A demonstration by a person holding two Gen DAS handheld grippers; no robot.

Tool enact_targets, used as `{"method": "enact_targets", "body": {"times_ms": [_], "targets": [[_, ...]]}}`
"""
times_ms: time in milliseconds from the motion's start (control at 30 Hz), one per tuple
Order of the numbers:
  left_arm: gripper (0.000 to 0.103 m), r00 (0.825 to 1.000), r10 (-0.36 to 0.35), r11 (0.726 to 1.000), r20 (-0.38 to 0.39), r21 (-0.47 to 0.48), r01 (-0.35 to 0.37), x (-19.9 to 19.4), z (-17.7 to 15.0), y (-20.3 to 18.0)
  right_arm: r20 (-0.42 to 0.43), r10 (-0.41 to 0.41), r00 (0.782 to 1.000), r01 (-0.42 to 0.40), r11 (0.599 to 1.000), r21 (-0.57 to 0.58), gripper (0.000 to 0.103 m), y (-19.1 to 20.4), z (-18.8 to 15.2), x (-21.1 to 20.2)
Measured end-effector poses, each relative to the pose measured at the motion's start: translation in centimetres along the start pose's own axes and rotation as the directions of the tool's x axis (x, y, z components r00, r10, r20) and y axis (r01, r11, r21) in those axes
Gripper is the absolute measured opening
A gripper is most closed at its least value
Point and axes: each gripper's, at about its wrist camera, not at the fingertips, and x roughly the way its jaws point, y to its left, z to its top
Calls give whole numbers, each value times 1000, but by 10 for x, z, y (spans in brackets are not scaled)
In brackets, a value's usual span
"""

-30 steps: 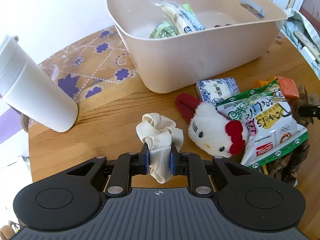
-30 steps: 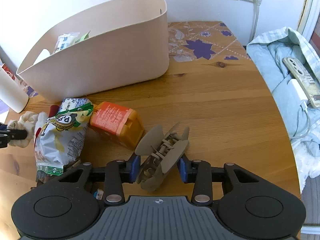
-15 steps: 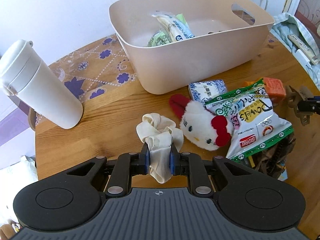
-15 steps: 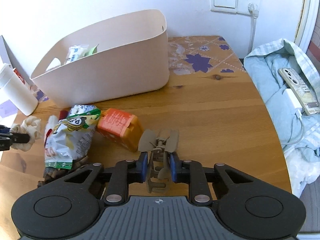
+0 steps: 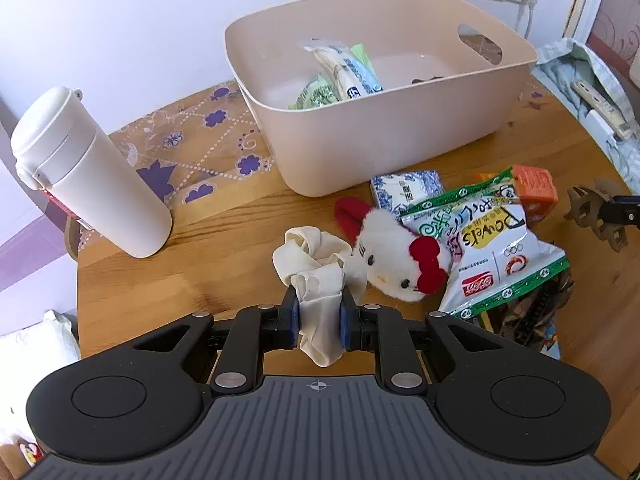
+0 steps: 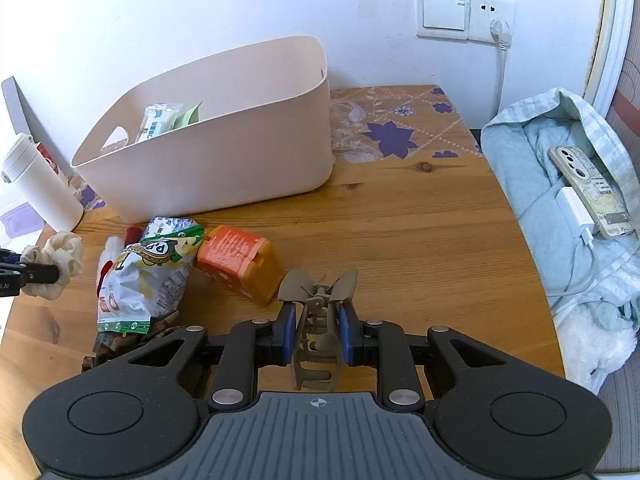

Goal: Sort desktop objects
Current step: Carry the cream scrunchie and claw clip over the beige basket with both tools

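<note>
My left gripper is shut on a cream scrunchie and holds it above the wooden table; it also shows in the right wrist view. My right gripper is shut on a grey-brown hair claw clip, lifted off the table; the clip shows at the right in the left wrist view. The beige bin stands behind, with snack packets inside. A plush cat, a chips bag, an orange box and a blue patterned pack lie in front of it.
A white tumbler stands at the left. A patterned mat lies at the table's back. A light blue cloth with a phone lies off the table's right edge. A wall socket is behind.
Both grippers have risen and drawn back, so the bin looks farther. The right gripper closed on the claw clip, pressing its wings together, and lifted it. The scrunchie stays gripped.
</note>
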Motion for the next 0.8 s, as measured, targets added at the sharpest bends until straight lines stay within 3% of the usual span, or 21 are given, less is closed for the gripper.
{"method": "enact_targets", "body": {"times_ms": [367, 800], "targets": [[18, 999, -26, 1000, 37, -4, 27, -12, 4, 1, 48, 28, 998, -26, 999, -35, 21, 4, 21, -23], [18, 975, -108, 994, 195, 45, 101, -70, 47, 7, 177, 113, 978, -96, 990, -100, 21, 25, 88, -62]]}}
